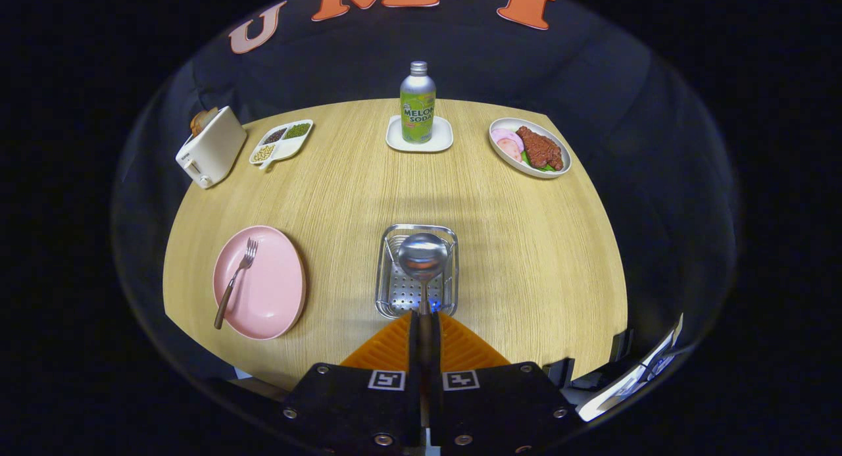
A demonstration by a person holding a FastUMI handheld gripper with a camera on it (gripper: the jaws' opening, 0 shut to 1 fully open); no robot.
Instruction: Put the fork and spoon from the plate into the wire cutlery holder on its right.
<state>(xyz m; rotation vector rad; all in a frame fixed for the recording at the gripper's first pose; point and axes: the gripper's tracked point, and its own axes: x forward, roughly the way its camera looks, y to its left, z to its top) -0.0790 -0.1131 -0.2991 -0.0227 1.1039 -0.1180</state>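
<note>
Wooden table (513, 245); at lower centre the gripper (424, 328) is clamped on the spoon (422, 257), held over the wire cutlery holder (388, 272), unreleased; the fork (235, 281) is left on the pink plate (270, 298), lower left.

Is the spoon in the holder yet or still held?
Held. The gripper is shut on the spoon handle, its bowl hanging over the holder. The fork lies on the plate.

Bright, even light from overhead on the table (500, 245), soft short shadows under the dishes. Glare sits on the spoon (422, 257) bowl gripped in the closed gripper (425, 324). Fisheye bends the table's edges; centre sharp, rim dim and smeared.
</note>
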